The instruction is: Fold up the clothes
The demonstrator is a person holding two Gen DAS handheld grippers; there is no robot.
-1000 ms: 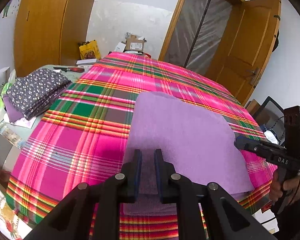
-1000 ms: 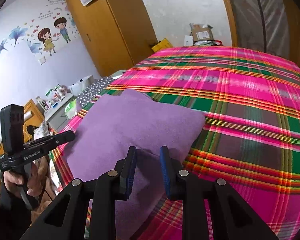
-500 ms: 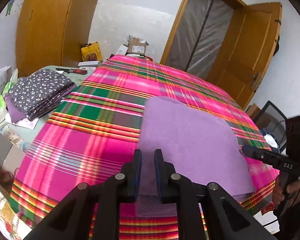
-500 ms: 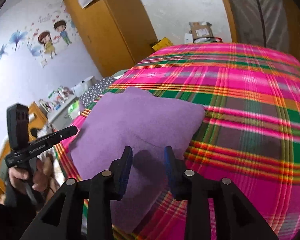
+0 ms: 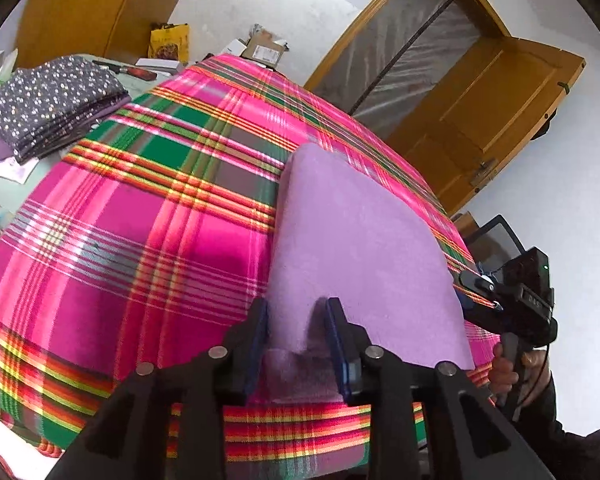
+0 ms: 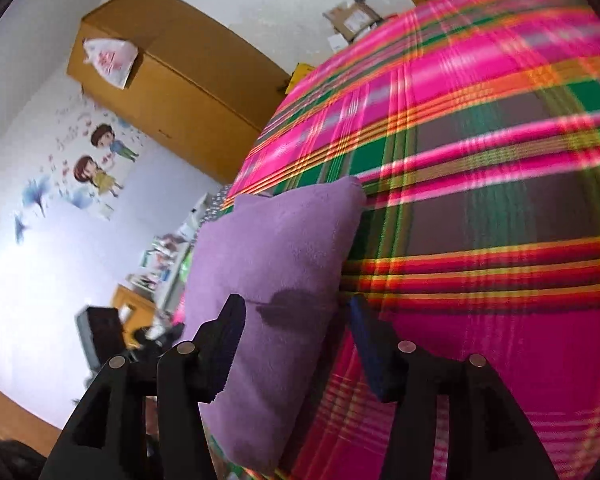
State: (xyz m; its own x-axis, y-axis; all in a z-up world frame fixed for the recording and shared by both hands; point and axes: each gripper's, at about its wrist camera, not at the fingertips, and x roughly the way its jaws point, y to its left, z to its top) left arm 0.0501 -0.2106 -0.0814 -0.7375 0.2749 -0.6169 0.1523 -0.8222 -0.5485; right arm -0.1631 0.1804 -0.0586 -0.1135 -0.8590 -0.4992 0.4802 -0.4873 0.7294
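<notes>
Both grippers are dropping lower toward the near edge of the bed (image 5: 132,240) than a second ago, and their jaws have just been opening. I'm seeing the left gripper (image 5: 298,332) with its jaws apart, a raised fold of the purple cloth (image 5: 352,248) standing between them, pads not pressing it. I'm seeing the right gripper (image 6: 296,320) with jaws wide apart too, the cloth's near corner lying between them, untouched as far as I can tell. The cloth is lying folded on the plaid cover, close to the near edge, its lower layer peeking out beneath. I'm judging it light, soft and fleecy, likely to sag and slide on itself, so I'm thinking of taking both near corners together, pinching all layers.
</notes>
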